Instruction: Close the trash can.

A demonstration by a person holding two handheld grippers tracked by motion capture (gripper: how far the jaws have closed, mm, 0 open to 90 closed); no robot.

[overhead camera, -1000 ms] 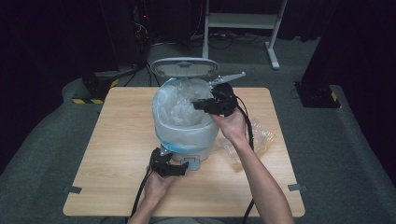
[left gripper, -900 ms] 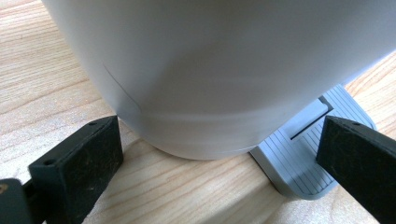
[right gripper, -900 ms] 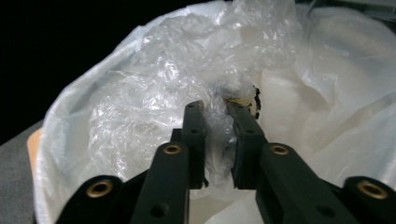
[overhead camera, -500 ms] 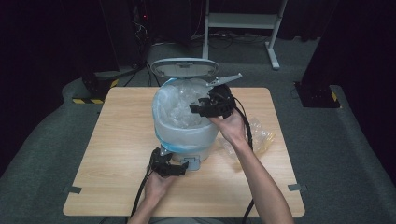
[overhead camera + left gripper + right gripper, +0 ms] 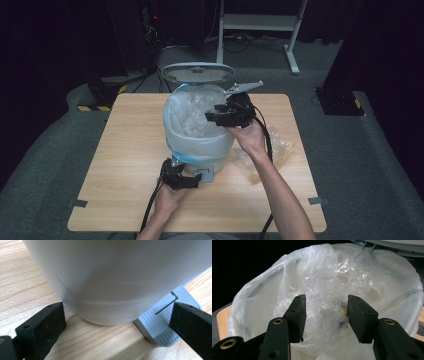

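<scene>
A pale grey pedal bin (image 5: pixel 210 150) stands mid-table with its lid (image 5: pixel 198 73) tipped up at the back. A clear liner bag (image 5: pixel 186 116) is folded over the rim. My right gripper (image 5: pixel 216 116) hovers over the bin's right rim, open. Its jaws have just spread and then drawn in slightly, with nothing pressed between them. In the right gripper view, crumpled clear plastic (image 5: pixel 322 287) lies inside the liner beyond my right gripper (image 5: pixel 325 315). My left gripper (image 5: pixel 182 179) sits open at the bin's foot. Its jaws flank the bin's base (image 5: pixel 112 277), the right jaw over the ribbed pedal (image 5: pixel 160 325).
More crumpled clear wrapping (image 5: pixel 277 150) lies on the wooden table (image 5: pixel 125 150) right of the bin, beside my right forearm. A white metal frame (image 5: pixel 260 25) and cables stand on the floor behind. A black-and-yellow striped piece (image 5: pixel 100 107) sits at the far left corner.
The right gripper's jaws have spread apart above the bin. Both hands stay where they were, and the lid remains up.
</scene>
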